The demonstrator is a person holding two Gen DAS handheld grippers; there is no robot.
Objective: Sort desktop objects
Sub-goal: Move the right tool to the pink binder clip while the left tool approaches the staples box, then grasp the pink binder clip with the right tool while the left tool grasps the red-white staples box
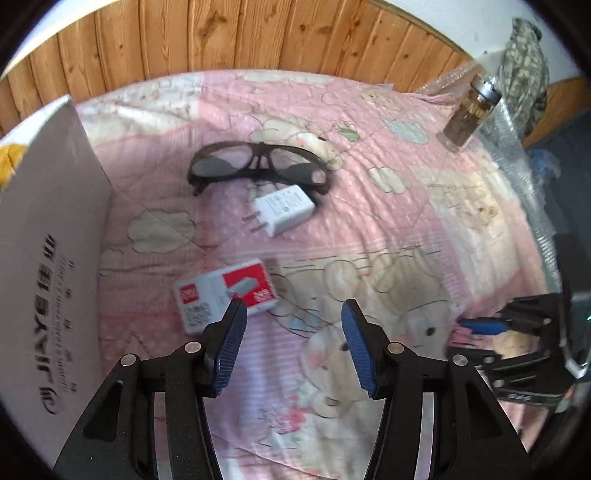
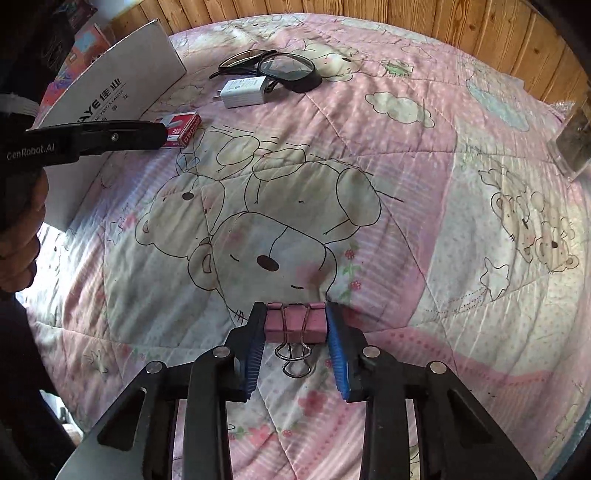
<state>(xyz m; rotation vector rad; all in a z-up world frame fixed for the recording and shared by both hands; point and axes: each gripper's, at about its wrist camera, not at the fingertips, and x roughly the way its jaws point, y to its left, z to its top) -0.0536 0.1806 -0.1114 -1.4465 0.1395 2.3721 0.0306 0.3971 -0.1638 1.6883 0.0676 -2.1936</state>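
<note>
Your right gripper (image 2: pixel 295 323) points steeply down at the pink quilt (image 2: pixel 388 155), and its two blue pads press on the two ends of a pink binder clip (image 2: pixel 295 321), so the clip is grasped between them. The clip lies on the quilt, just below the nose of the big printed bear, and its two wire handles point back toward the camera, flat on the cloth. Your left gripper (image 1: pixel 293 314) hangs over the quilt with its jaws spread wide and nothing between them. Its left fingertip is in front of a corner of the red and white staple box (image 1: pixel 221 291); from the pictures you cannot tell if it touches the box or only stands above it. The staple box lies flat near the white cardboard box (image 1: pixel 48 229), which stands along the left side of the quilt with dark printed letters on its wall. Farther back a white charger plug (image 1: pixel 282 214) lies with its two metal pins toward the cardboard box, and just behind it, touching or nearly touching, lie the black-framed glasses (image 1: pixel 258 166), folded. A glass jar (image 1: pixel 469 110) with brown content stands upright at the far right edge of the quilt, well apart from the other things. Wooden panels (image 1: pixel 258 33) cover the wall behind.
</note>
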